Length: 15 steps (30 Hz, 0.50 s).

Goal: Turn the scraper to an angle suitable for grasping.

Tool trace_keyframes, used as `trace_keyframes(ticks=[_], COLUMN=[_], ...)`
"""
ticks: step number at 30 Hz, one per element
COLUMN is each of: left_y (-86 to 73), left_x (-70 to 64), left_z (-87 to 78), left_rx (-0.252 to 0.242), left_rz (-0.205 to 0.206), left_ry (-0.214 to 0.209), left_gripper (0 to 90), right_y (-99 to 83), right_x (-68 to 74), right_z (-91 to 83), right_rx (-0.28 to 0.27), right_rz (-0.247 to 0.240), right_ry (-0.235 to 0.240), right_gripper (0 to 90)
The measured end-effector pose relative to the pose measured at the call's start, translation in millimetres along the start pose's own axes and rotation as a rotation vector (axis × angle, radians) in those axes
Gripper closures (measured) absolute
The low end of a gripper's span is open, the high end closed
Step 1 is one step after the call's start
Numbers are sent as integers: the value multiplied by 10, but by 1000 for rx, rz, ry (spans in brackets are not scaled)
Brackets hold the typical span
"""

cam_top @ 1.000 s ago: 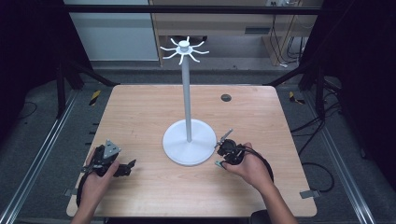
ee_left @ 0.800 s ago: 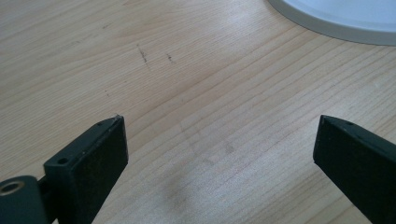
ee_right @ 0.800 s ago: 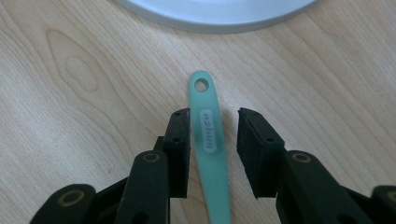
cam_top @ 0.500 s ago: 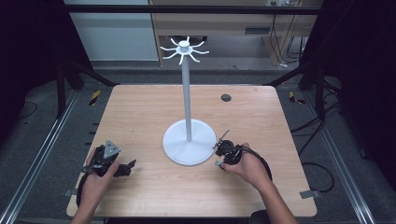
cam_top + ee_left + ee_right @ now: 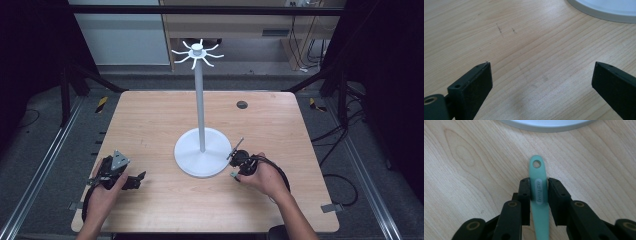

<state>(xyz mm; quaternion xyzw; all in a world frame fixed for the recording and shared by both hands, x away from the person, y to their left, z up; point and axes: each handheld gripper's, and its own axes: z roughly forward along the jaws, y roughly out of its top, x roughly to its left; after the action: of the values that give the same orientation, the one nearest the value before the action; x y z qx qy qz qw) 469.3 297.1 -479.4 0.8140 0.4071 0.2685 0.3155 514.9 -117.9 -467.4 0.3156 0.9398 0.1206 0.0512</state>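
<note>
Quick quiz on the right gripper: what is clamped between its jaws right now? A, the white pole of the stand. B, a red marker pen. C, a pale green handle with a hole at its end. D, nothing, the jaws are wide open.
C: in the right gripper view the right gripper has both jaws pressed against a pale green handle with a round hole at its tip, just short of the white stand base.

Green handle (image 5: 539, 192), white stand (image 5: 202, 150), wooden table (image 5: 150, 120)
</note>
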Motion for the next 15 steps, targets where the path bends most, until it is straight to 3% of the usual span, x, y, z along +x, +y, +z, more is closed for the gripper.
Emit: trace_keyframes(ticks=[2, 4, 13, 15], left_y=[-1, -3, -4, -4], left_x=[1, 3, 5, 5], left_z=[0, -3, 3, 2], left_rx=[0, -1, 2, 1], left_rz=[-1, -2, -2, -2], left_ry=[1, 1, 2, 3], left_gripper=[29, 29, 29, 29], right_y=[2, -8, -225, -251], right_x=[-10, -30, -175, -185], right_z=[-6, -46, -446, -497], right_rx=[1, -17, -228, -252], right_rz=[0, 36, 122, 138], right_ry=[-15, -4, -3, -8], right_gripper=[740, 741, 744, 744])
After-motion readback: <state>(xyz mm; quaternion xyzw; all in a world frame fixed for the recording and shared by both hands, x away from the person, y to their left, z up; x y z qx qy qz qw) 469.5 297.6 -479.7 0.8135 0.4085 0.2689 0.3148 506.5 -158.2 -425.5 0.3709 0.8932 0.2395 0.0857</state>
